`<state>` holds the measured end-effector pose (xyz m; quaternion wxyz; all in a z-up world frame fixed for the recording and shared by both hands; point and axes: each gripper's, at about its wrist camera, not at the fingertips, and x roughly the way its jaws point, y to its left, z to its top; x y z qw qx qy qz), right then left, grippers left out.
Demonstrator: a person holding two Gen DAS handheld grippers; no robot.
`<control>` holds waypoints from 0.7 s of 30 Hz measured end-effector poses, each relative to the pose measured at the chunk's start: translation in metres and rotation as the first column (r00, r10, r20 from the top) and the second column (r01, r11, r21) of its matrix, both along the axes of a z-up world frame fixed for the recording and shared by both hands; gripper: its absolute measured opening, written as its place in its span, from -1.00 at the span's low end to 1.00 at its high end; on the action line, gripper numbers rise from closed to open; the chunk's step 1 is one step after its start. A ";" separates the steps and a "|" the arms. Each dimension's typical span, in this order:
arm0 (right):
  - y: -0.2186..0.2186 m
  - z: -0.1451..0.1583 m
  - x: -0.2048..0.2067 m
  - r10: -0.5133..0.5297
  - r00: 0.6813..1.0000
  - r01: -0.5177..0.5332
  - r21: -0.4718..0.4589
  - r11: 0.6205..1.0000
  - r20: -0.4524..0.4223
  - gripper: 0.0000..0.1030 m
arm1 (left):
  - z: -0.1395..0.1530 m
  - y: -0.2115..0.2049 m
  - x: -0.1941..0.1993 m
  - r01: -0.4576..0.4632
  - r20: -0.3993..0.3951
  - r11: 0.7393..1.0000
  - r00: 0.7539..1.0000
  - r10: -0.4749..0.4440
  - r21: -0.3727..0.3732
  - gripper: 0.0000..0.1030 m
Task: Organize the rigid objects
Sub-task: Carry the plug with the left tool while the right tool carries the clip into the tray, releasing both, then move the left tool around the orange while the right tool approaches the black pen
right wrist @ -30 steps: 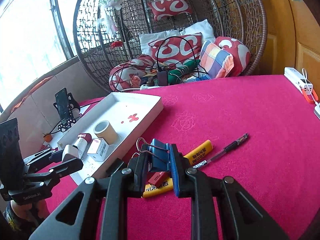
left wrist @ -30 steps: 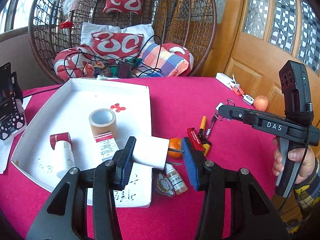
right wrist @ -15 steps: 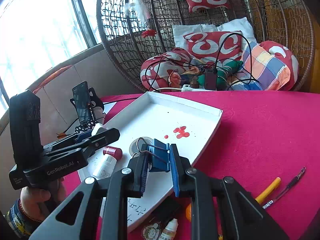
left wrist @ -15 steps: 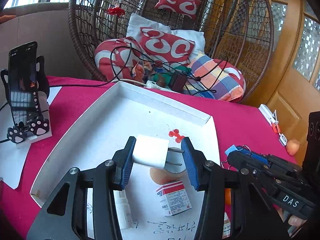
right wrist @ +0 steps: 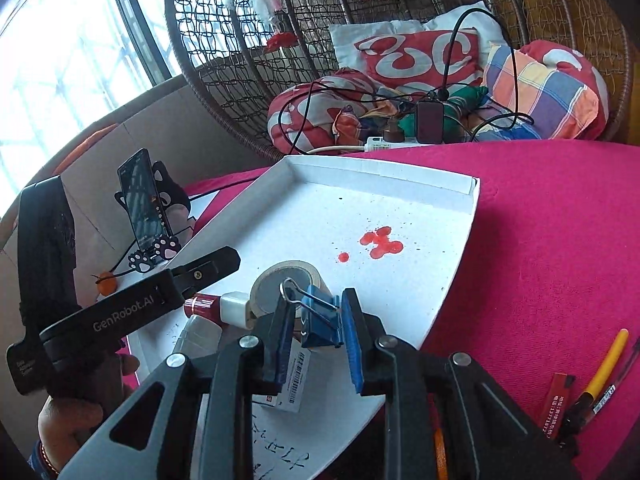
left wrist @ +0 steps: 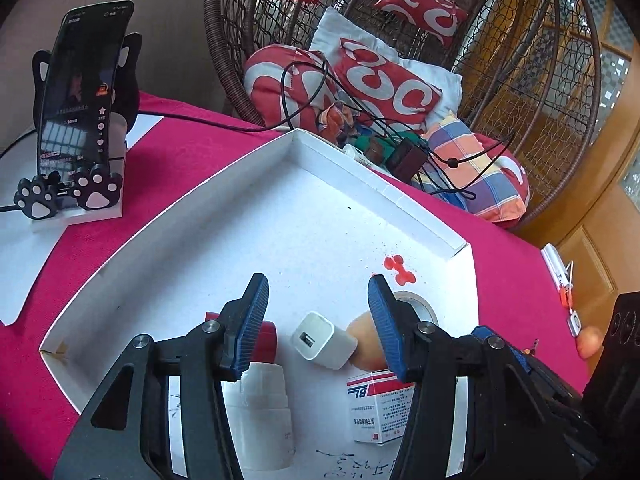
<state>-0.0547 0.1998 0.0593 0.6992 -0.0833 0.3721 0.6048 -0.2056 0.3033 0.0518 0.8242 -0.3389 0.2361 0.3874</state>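
A white tray point(left wrist: 248, 216) lies on the pink tablecloth. My left gripper point(left wrist: 318, 320) is open above it; a white USB charger point(left wrist: 323, 340) lies in the tray below, between the jaws, free of them. A white bottle with a red cap point(left wrist: 262, 412), a tape roll point(left wrist: 416, 308) and a small red-and-white box point(left wrist: 380, 408) lie beside it. My right gripper point(right wrist: 318, 336) is over the tray's near part point(right wrist: 400, 280); a blue binder clip point(right wrist: 320, 320) sits between its blue pads, which stand slightly apart.
A phone on a cat-paw stand point(left wrist: 80, 120) stands left of the tray. Pens and a red item point(right wrist: 592, 384) lie on the cloth at right. A wicker chair with cushions and cables point(right wrist: 420, 80) is behind the table.
My left gripper opened and the white charger dropped into the tray. My right gripper moved further over the tray with the binder clip and its jaws have widened a little.
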 end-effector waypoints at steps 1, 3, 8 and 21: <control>-0.002 0.001 0.000 -0.008 1.000 0.008 0.012 1.000 -0.001 0.20 | 0.002 -0.001 -0.002 -0.016 -0.001 1.000 1.000 0.016 0.009 0.53; -0.009 0.005 0.001 -0.018 1.000 0.018 0.038 0.999 -0.004 0.61 | 0.005 -0.005 -0.006 -0.038 0.013 0.999 0.999 0.037 0.033 0.75; -0.026 0.016 0.000 -0.038 0.999 0.038 0.090 0.995 -0.002 0.64 | 0.016 -0.018 -0.012 -0.059 0.019 0.994 0.998 0.057 0.089 0.79; -0.129 0.036 0.056 -0.276 0.961 0.271 0.269 0.924 -0.018 1.00 | 0.036 -0.103 0.019 0.313 0.010 0.924 0.947 -0.323 0.220 0.79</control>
